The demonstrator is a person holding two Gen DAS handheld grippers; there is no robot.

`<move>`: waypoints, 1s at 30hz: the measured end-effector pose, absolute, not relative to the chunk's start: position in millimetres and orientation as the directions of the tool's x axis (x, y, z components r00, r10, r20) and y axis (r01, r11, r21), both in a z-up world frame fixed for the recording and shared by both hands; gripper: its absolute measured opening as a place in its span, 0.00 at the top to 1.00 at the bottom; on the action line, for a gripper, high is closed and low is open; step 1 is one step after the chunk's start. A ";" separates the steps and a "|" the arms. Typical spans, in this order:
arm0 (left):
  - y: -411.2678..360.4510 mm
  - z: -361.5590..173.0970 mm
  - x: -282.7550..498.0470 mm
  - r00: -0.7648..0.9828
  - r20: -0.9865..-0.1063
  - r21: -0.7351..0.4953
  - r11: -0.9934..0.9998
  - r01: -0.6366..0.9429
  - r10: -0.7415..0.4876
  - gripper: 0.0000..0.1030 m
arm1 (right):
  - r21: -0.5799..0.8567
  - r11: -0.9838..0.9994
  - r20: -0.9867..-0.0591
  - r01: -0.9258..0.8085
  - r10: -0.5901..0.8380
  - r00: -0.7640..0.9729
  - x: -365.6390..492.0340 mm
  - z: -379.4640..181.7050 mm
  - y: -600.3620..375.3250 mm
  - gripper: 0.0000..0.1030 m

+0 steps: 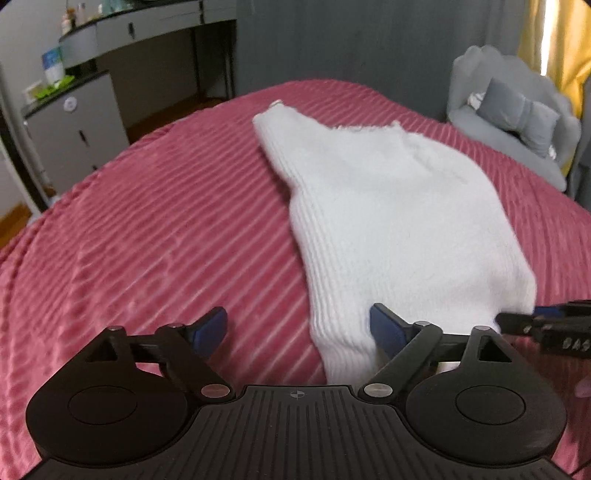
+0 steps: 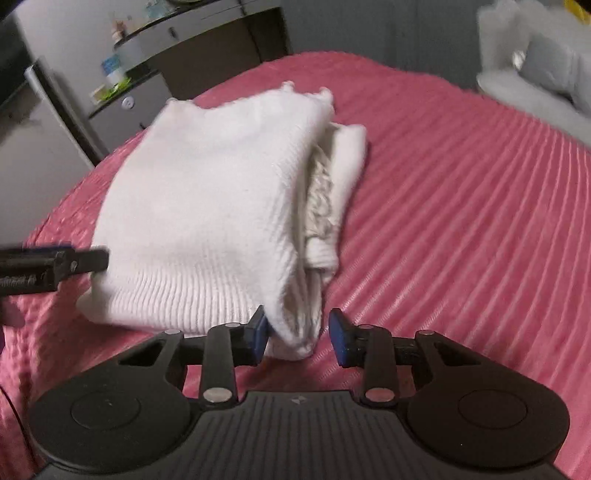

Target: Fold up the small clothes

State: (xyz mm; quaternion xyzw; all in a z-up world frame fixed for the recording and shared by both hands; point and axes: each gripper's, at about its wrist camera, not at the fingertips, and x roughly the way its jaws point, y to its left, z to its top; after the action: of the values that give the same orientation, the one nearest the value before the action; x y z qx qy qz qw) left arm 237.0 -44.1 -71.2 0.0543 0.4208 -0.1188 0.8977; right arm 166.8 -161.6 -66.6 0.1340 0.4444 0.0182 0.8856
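A white ribbed knit garment (image 1: 388,206) lies folded over on the pink striped bedspread (image 1: 166,221). My left gripper (image 1: 299,326) stands wide open at its near left corner; the knit hem lies against the right blue pad (image 1: 384,326), while the left pad is over bare bedspread. In the right wrist view the garment (image 2: 207,206) shows a folded layer along its right side. My right gripper (image 2: 299,334) has the near right corner between its pads: the left pad (image 2: 258,332) touches the cloth and a gap remains at the right one. Each gripper's tip shows in the other's view: right gripper (image 1: 517,321), left gripper (image 2: 96,258).
Beyond the bed's far edge stand a grey desk with drawers (image 1: 122,33) and a low cabinet (image 1: 70,125) at the left. A grey armchair with a cushion (image 1: 517,114) sits at the back right beside a yellow curtain (image 1: 546,33). Pink bedspread stretches to both sides of the garment.
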 end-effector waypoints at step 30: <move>-48.9 62.3 110.8 0.662 -0.749 0.172 0.968 0.184 0.007 0.00 | 0.077 0.995 -0.805 0.068 0.022 0.592 50.2 39.0 -98.8 0.04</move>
State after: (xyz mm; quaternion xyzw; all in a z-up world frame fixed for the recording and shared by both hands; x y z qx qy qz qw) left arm 110.8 -48.9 62.3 0.1172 0.4079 -0.0488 0.9042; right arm 50.2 -98.8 39.0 0.0495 0.4513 -0.0128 0.8909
